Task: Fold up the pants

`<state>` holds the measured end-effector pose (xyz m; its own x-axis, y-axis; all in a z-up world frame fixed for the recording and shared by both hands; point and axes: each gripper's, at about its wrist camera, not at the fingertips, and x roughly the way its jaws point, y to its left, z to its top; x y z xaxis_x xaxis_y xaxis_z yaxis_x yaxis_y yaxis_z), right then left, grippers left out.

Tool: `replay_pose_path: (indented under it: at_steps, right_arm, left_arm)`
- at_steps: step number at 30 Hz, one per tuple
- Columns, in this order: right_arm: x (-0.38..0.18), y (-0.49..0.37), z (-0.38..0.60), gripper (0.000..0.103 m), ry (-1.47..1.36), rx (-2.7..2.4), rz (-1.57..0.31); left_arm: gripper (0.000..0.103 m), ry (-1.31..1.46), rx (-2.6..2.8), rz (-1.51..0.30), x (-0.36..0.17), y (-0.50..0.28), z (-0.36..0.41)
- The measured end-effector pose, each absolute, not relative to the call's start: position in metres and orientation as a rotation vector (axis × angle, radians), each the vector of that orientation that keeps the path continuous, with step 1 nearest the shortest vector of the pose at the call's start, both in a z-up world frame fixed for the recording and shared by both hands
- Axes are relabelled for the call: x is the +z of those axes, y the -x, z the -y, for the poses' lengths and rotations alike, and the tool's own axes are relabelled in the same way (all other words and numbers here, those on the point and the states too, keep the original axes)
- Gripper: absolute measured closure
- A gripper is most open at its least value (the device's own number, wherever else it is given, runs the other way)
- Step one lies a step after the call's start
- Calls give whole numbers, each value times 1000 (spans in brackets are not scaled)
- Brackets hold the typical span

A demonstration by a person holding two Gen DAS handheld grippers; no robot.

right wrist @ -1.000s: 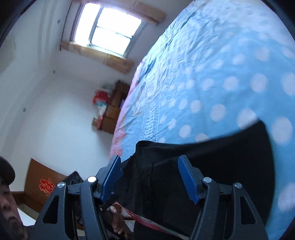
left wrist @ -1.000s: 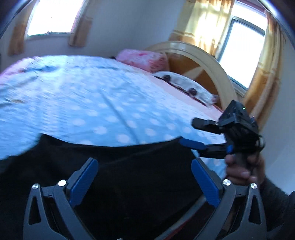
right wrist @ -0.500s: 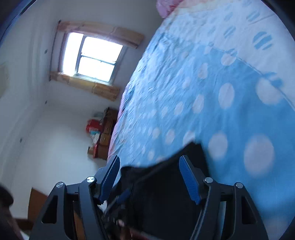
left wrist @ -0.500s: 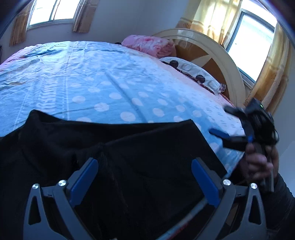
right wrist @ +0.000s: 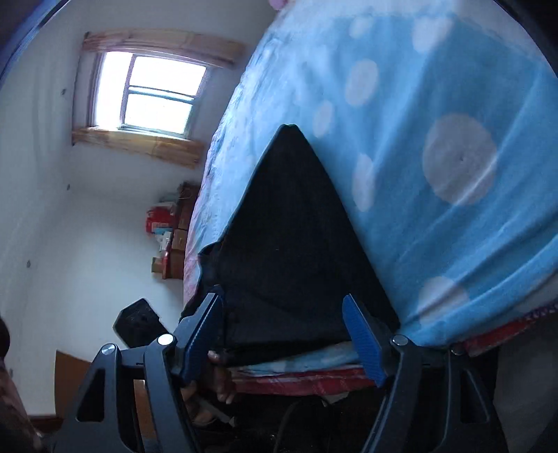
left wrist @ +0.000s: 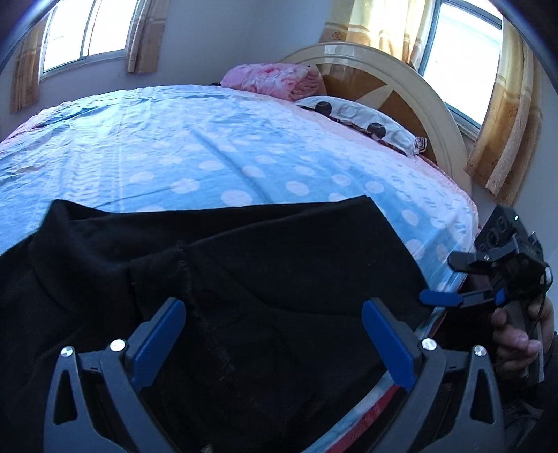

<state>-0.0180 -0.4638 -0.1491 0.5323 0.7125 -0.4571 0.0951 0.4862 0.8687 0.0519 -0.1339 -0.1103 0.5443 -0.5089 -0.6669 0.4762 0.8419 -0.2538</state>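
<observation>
Pants (left wrist: 244, 278) are lying flat along the near edge of the bed (left wrist: 209, 156), long axis running sideways, directly beneath the spread, empty jaws of the left gripper (left wrist: 272, 334), while the right gripper (right wrist: 282, 334) is hovering, jaws spread, at their end.

A home bedroom. A wide bed (left wrist: 209, 156) under a blue spotted sheet fills the near view, with a curved wooden headboard (left wrist: 401, 90) at the far right, a pillow (left wrist: 359, 118) and a folded pink blanket (left wrist: 272, 78) against it. Curtained windows (left wrist: 87, 31) light the white walls.
</observation>
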Motion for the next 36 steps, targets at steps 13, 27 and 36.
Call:
replay_pose_path:
  at_steps: [13, 27, 36]
  right_arm:
    - [-72, 11, 363, 30, -471, 578, -812]
    - [-72, -7, 294, 30, -392, 647, -838]
    - [-91, -17, 283, 30, -427, 635, -891]
  left_arm:
    - [0, 50, -45, -681, -56, -11, -108]
    - [21, 364, -112, -880, -120, -48, -247]
    - [17, 286, -140, -936, -136, -55, -225]
